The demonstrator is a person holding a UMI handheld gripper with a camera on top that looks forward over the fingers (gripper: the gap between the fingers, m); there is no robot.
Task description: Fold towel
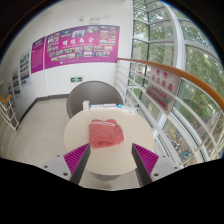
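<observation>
A wide hall takes up most of the view: one long white wall (75, 72) at about eleven o'clock carries one broad magenta poster board (78, 45) with rows of small pictures too small to read, and a bank of tall windows (178, 45) runs from one to three o'clock with green trees behind the glass. One curved railing with an orange-brown handrail (170, 72) sweeps along in front of the windows. Nearer in stands one round white worktop (75, 128), and just beyond it at twelve o'clock sits one grey chair (92, 96) with a rounded back. On the worktop lies one pink towel (106, 133), bunched into a rough, rumpled square and resting on the surface by itself. It sits just ahead of the tongs (108, 157), at twelve o'clock from the gap between the two fingers, apart from both and touching neither. The tongs are spread wide with nothing held, one magenta pad (76, 154) at about eight o'clock of the towel and the other pad (145, 156) at about four o'clock, two pads in all.
</observation>
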